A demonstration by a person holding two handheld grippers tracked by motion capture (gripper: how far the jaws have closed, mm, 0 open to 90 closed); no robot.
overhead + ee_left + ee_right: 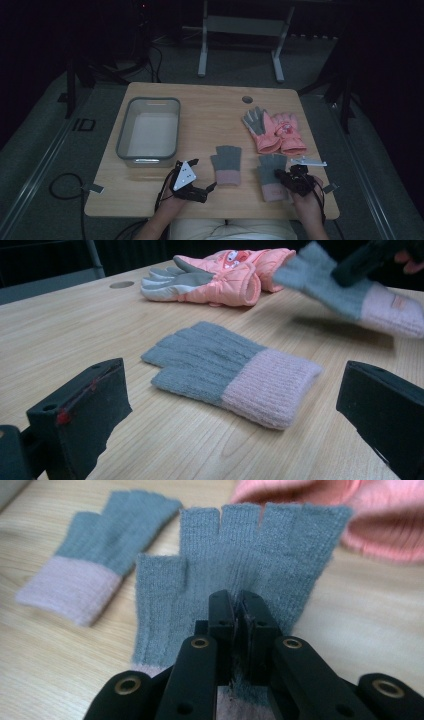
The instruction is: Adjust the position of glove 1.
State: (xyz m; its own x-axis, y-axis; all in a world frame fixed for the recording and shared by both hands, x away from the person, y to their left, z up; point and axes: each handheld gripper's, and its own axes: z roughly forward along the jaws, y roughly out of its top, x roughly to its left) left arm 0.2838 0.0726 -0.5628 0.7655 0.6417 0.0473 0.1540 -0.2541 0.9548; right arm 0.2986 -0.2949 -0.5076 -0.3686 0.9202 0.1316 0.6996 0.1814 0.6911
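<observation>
Grey knitted fingerless glove with pink cuff [235, 565] near the table's front right corner, pinched at its palm between the right gripper's [239, 615] closed jaws, matching glove [232, 371] flat near the front edge, before the left gripper's [230, 410] wide-apart jaws, wooden table [210, 107].

A dim lab or recording studio; a lone wooden table [210, 107] on grey carpet [45, 140]; black stands [75, 80] flank it; cables [65, 187] trail the floor; a bare metal frame [240, 30] behind.
</observation>
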